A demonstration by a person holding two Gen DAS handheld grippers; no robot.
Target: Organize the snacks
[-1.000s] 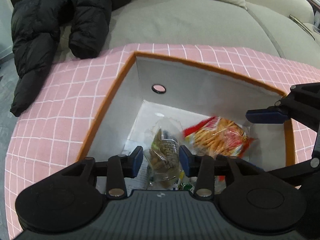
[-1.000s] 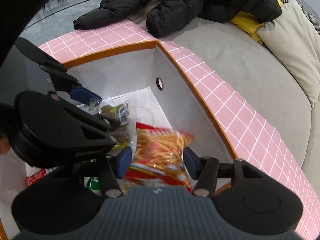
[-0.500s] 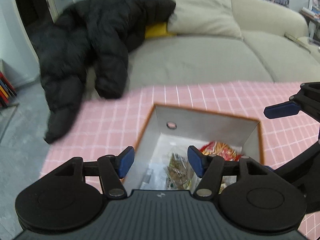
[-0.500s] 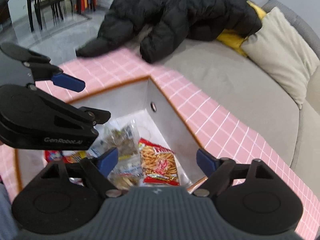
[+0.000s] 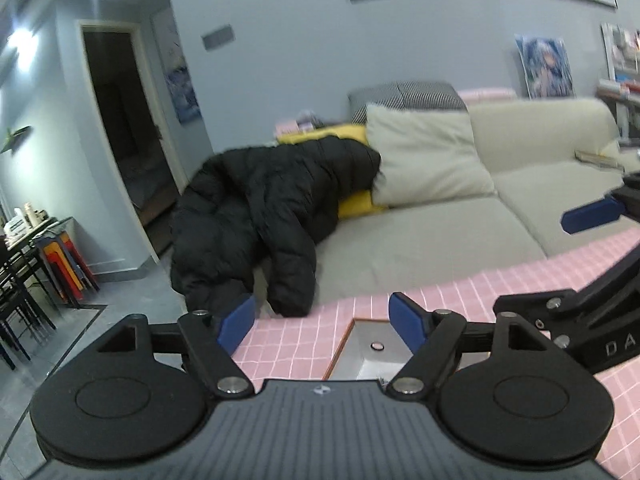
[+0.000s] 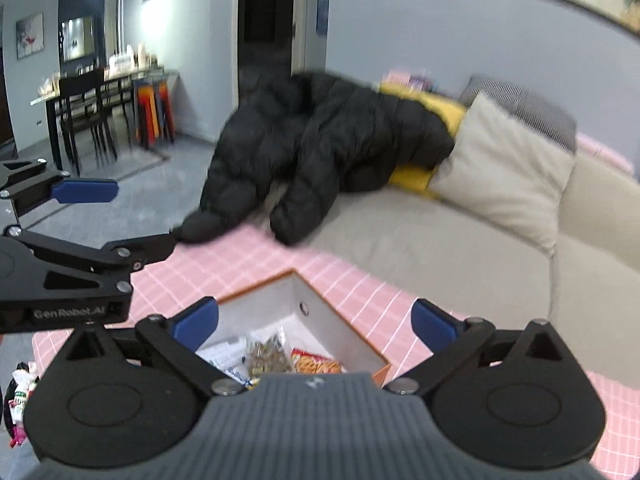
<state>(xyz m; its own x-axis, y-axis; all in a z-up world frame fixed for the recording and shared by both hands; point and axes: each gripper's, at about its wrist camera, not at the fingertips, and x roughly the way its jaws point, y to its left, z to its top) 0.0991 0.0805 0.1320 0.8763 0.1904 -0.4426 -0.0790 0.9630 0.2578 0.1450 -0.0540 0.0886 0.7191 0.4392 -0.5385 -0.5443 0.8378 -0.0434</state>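
An orange-rimmed box with grey inner walls sits on a pink checked cloth. Inside it lie a clear bag of brown snacks and a red bag of orange sticks. My right gripper is open and empty, raised above the box. My left gripper is open and empty, also raised; only a corner of the box shows below it. The left gripper also shows at the left of the right wrist view.
A beige sofa stands behind the cloth with a black puffer jacket, a yellow cushion and a beige pillow. A dining table and chairs stand far left. A small packet lies at the lower left.
Both grippers have lifted up and back out of the box, opened wider and tilted toward the room. The two snack bags stay in the box.
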